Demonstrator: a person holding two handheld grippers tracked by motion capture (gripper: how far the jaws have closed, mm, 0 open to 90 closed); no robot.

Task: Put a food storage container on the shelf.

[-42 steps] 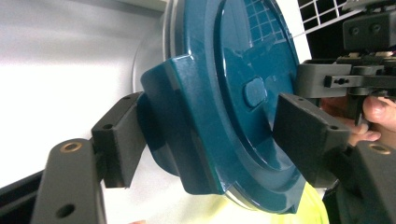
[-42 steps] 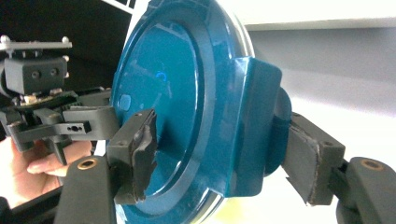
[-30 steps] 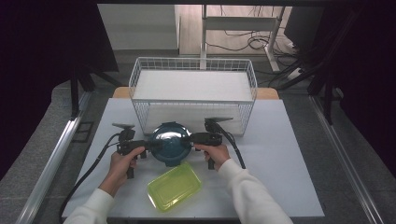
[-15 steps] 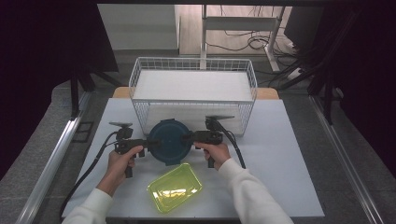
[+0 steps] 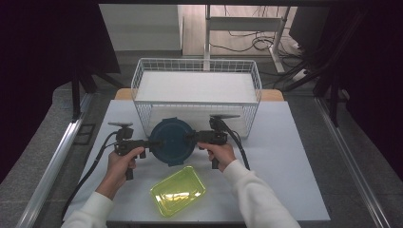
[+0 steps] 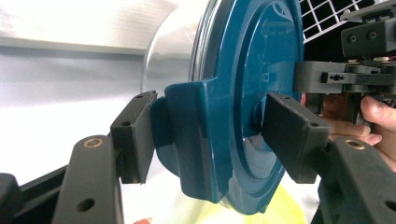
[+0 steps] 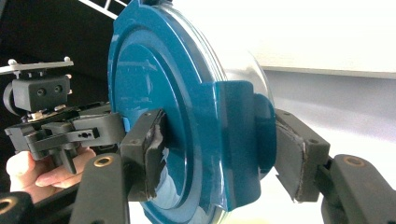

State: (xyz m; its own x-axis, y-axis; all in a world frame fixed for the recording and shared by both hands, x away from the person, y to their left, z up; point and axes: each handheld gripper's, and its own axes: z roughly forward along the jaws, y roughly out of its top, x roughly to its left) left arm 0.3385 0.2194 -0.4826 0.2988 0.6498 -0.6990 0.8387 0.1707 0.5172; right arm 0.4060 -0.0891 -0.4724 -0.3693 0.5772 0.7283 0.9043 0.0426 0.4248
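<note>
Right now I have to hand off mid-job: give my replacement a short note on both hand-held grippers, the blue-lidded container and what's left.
Left hand-held gripper: clamped on the left latch tab of the blue-lidded container; its jaws have just been closing.
Right hand-held gripper: clamped on the opposite latch tab.
Container: held between the two, tipped on edge with the lid facing the person, off the table, just in front of the wire basket.
Yellow-green tray: lies on the table near the person, apart from the container.
Done: container lifted and tipped.
Left, probably: lowering it into the basket. The basket's front wall stands right ahead.
</note>
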